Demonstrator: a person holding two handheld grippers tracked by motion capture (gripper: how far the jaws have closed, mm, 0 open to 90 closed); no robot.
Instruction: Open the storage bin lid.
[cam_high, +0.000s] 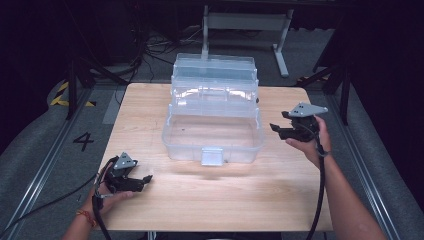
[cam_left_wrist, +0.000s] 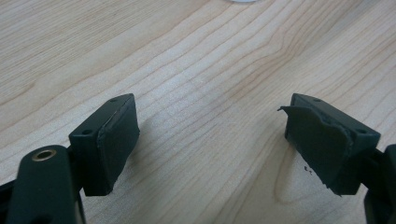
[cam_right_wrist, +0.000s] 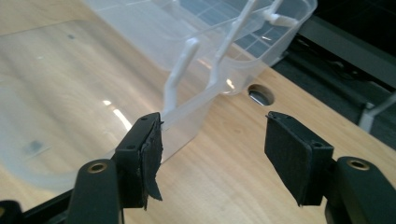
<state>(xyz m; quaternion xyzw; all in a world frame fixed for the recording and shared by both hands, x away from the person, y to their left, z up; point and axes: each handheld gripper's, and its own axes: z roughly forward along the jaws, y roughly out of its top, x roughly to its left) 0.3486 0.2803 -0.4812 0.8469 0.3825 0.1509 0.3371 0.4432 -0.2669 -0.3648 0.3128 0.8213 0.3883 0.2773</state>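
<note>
Dark surroundings and grey floor frame a pale wooden tabletop (cam_high: 210, 200). A clear plastic tiered box (cam_high: 214, 125) stands open toward the far edge at mid-width, trays stepped back, latch facing the near edge. The left gripper (cam_high: 142, 181) is held low by the near left corner, fingers (cam_left_wrist: 114, 140) spread over bare wood. The right gripper (cam_high: 277, 129) is held just beside the box's right wall, fingers (cam_right_wrist: 289, 154) spread, nothing held. Likely risks: thin white tray links (cam_right_wrist: 180, 70) could be snagged or bent; the light box could slide if pushed one-sided; torn pad lining may slip on smooth plastic.
</note>
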